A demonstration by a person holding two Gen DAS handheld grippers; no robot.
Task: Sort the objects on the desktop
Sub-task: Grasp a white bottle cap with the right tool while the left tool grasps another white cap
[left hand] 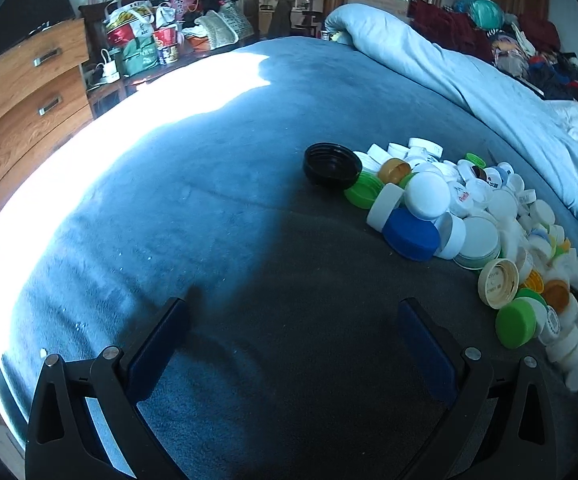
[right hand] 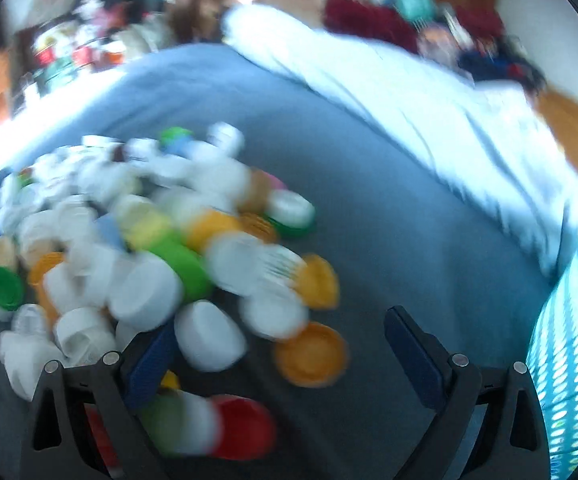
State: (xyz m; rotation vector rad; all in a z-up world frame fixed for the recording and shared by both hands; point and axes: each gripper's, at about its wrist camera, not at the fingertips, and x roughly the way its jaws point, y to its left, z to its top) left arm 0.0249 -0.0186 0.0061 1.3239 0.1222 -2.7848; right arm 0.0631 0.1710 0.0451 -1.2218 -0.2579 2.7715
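Observation:
A heap of plastic bottle caps, mostly white with green, orange and blue ones, lies on a grey-blue bedspread. A black lid rests at the heap's far left end, and a big blue cap sits at its near side. My left gripper stands open over bare cloth, left of the heap, with nothing between its fingers. In the blurred right wrist view, my right gripper is open above the near edge of the heap. An orange cap, a white cap and a red cap lie between or just under its fingers, untouched.
A light blue quilt is bunched along the far right of the bed. A turquoise slatted basket stands at the right edge. Wooden drawers and a cluttered table of bags stand beyond the bed's left side. Sunlight glares on the left cloth.

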